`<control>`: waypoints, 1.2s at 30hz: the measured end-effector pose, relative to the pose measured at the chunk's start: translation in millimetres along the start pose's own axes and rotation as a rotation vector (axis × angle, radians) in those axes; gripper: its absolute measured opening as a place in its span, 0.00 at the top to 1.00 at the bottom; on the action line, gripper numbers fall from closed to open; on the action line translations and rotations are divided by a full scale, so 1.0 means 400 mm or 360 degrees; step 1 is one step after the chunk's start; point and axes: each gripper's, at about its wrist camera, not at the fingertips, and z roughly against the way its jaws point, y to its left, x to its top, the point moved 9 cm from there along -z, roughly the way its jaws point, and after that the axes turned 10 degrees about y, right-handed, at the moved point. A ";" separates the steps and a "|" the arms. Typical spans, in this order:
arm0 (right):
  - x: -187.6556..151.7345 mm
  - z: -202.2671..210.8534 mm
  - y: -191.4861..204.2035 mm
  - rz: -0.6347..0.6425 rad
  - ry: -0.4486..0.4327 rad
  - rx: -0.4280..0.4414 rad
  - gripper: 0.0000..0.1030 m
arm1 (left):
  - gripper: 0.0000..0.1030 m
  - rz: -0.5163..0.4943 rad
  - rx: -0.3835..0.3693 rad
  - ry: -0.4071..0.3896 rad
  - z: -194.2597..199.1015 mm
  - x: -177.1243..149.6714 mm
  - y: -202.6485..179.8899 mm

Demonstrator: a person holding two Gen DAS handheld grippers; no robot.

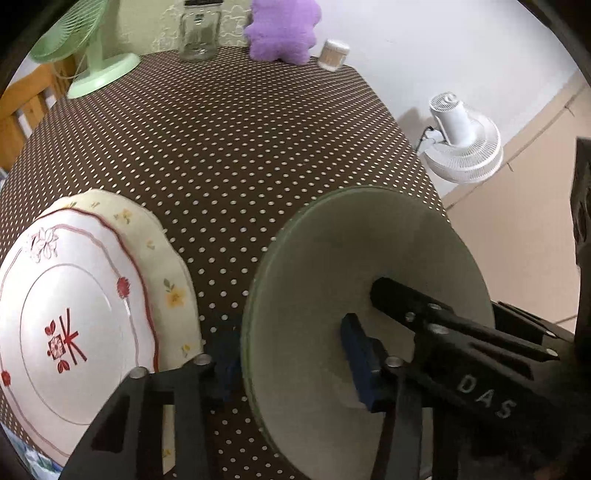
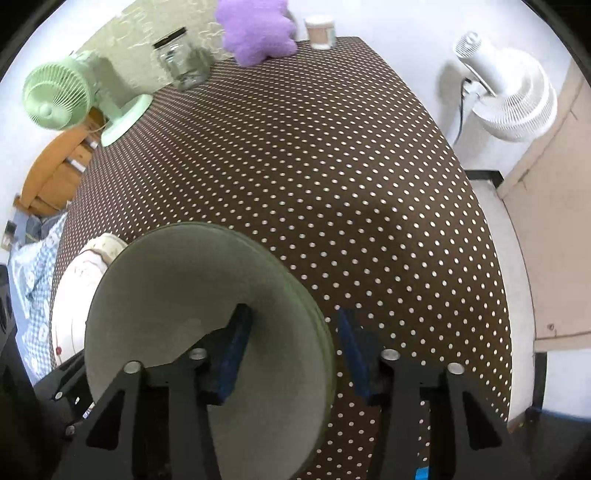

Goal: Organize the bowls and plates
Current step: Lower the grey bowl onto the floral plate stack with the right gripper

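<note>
Nearest, 2 grippers straddle opposite rims of 1 grey-green plate (image 1: 354,280) on the dotted tablecloth (image 1: 229,147). The left gripper (image 1: 291,354) has its blue pads on either side of the plate's left rim; the right gripper (image 2: 291,350) brackets the right rim. Whether the pads press the rim or stand just clear cannot be told. Just left lie 2 stacked floral plates (image 1: 74,302). Far edge: green fan (image 1: 92,55), glass jar (image 1: 199,33), purple plush (image 1: 280,33).
</note>
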 end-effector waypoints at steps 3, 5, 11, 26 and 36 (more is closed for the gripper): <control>0.000 0.000 0.007 0.0023 0.0008 -0.0012 0.56 | 0.57 -0.0002 -0.0004 0.0004 -0.002 0.006 -0.007; -0.001 0.001 0.008 0.0020 0.0012 -0.0019 0.56 | 0.58 0.0009 -0.0014 0.0002 0.001 0.002 -0.004; -0.001 0.006 0.005 0.0010 0.0024 -0.0010 0.56 | 0.58 0.0003 -0.0001 0.0014 0.018 -0.016 0.000; 0.015 0.103 0.053 0.0029 -0.0034 0.0008 0.56 | 0.59 -0.0017 0.0038 -0.0053 0.139 0.003 0.005; 0.031 0.168 0.152 0.0072 -0.0110 0.0027 0.56 | 0.59 -0.0012 0.0059 -0.0133 0.234 0.011 0.068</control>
